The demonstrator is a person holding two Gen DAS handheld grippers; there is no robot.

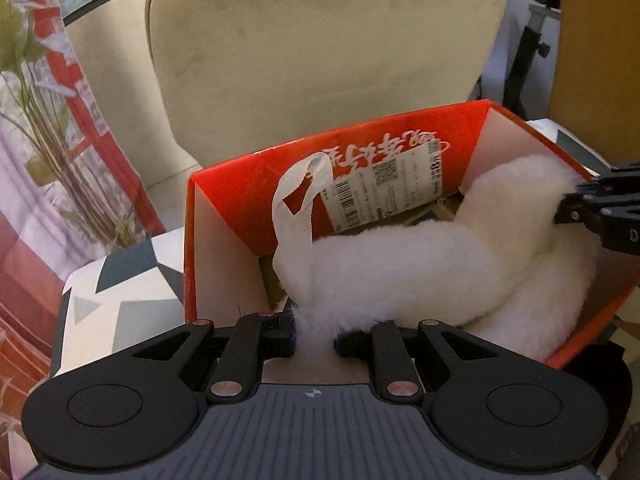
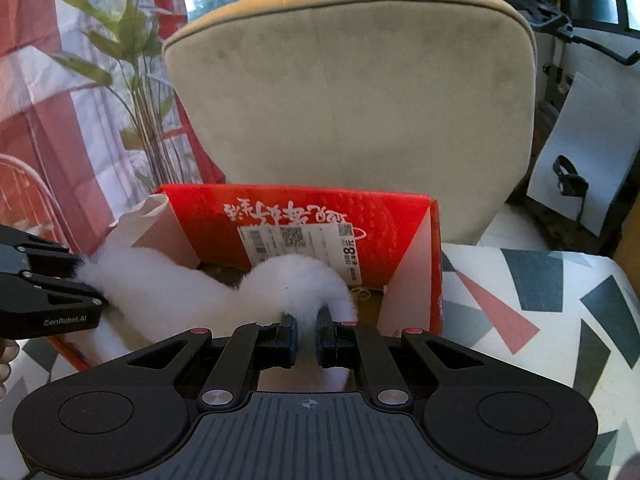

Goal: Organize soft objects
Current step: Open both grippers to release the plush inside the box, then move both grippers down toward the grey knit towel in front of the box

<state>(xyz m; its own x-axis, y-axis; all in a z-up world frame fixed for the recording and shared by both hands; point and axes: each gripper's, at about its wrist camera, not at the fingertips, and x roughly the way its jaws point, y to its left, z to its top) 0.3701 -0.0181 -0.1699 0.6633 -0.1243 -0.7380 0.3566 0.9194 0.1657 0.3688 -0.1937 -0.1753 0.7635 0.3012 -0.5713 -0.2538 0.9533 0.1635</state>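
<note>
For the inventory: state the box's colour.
Red-orange outside, pale inside: the box, clearest in the right wrist view.

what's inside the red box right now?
A white fluffy cloth draped into the red box, a shipping label on its back wall. The box floor is mostly covered.

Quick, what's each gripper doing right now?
Left gripper: shut on the white fluffy fabric piece.
Right gripper: shut on the same piece.

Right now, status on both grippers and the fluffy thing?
Left gripper and right gripper: jaws shut on white fluffy piece. Piece draped into red box. White bag handle inside; nothing blocking.
</note>
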